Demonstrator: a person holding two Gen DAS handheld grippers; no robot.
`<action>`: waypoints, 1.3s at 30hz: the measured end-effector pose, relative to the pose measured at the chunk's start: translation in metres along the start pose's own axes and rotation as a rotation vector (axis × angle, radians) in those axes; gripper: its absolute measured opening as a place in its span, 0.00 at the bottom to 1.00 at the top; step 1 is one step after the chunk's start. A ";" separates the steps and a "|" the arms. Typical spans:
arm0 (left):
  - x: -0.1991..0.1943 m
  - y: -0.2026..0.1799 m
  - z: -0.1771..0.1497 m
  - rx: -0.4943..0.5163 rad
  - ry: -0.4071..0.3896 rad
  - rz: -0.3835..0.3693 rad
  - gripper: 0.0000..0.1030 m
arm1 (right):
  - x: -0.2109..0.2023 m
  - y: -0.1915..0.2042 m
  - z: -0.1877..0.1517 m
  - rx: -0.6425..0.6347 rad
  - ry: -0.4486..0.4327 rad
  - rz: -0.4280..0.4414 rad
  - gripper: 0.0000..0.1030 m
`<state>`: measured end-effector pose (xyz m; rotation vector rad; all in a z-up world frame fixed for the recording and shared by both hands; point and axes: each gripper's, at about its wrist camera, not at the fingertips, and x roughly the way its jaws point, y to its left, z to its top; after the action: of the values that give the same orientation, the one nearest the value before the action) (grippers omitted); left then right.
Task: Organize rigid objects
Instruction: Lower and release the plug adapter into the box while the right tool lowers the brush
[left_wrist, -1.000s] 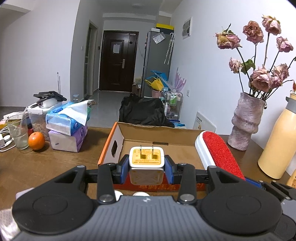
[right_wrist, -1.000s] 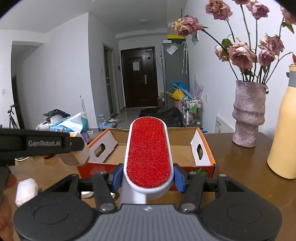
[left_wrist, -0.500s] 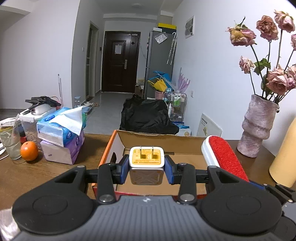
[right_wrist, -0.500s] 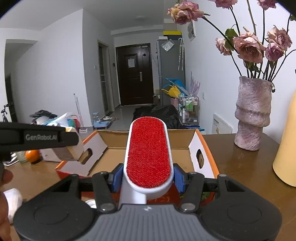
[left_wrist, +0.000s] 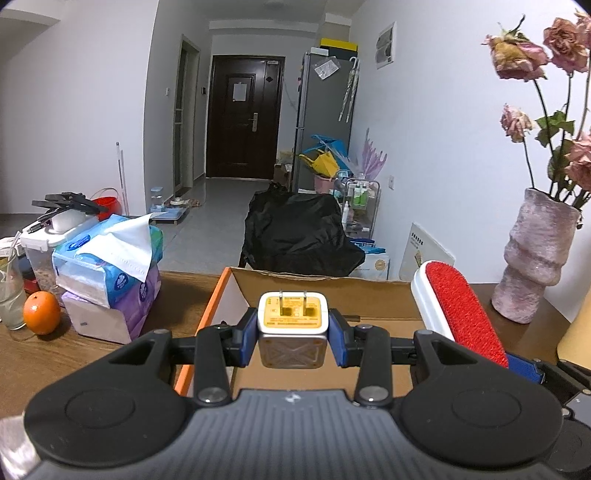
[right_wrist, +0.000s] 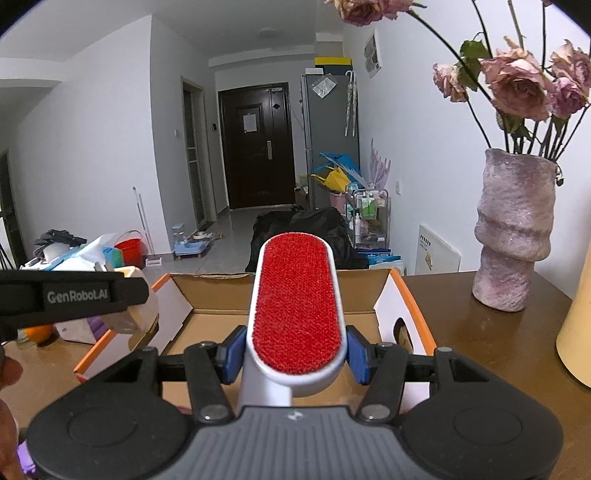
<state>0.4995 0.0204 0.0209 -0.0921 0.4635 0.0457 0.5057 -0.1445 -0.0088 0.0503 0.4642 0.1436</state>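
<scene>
Two grippers hovered over the open cardboard box (left_wrist: 325, 295) on the wooden desk (left_wrist: 37, 354). Near the desk's left edge sat an orange (left_wrist: 41, 312) beside stacked tissue packs (left_wrist: 110, 273). Left gripper (left_wrist: 293, 339) pinched a white charger (left_wrist: 293, 325), prongs forward; right gripper (right_wrist: 295, 354) clamped a red lint brush (right_wrist: 297, 306). Toward the desk's right edge stood a vase (right_wrist: 513, 229).

— How do the two grippers stand?
— The left gripper (left_wrist: 293, 334) is clamped on something, level, pointing forward. The right gripper (right_wrist: 295, 354) is clamped too, just beside it; a fingertip, probably, shows at the frame's left edge.
</scene>
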 end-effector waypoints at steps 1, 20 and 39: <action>0.003 0.000 0.001 0.001 0.001 0.004 0.39 | 0.003 0.000 0.002 0.001 0.002 -0.001 0.53; 0.064 -0.005 0.003 0.049 0.044 0.042 0.39 | 0.061 -0.005 0.015 0.027 0.102 -0.042 0.53; 0.057 -0.004 0.006 0.065 0.003 0.091 1.00 | 0.056 -0.015 0.026 0.004 0.115 -0.107 0.89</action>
<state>0.5531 0.0181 0.0013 -0.0072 0.4719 0.1193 0.5687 -0.1512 -0.0118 0.0209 0.5807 0.0407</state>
